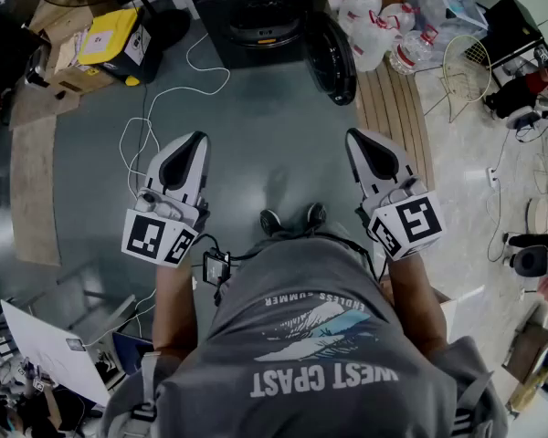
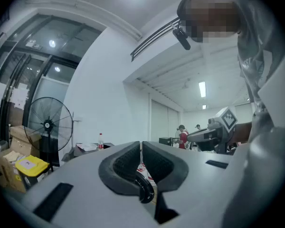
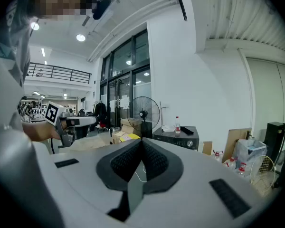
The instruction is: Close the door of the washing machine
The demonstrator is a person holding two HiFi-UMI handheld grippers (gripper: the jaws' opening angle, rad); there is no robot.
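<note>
Door of washing machine hangs open, a dark round panel swung out on the machine's right side as seen from the head view, edge-on toward the camera, drum opening exposed beside it. Machine stands at top centre of head view, on grey floor. Left gripper and right gripper are both held out in front of the person, side by side, pointing toward the machine, bare floor between them. Neither touches the door: it lies well ahead of both tips, nearer the right gripper, just left of that gripper's line. Left gripper view shows the left gripper with pads pressed together, only a thin seam between them, nothing gripped. Right gripper view shows the right gripper likewise fully closed and empty, with the black machine ahead and slightly right of its tips, fan standing just left of the machine. White cable loops over the floor ahead of the left gripper. Water bottles cluster right of the door, yellow box left of the machine. Person's shoes sit between the two gripper bodies.
</note>
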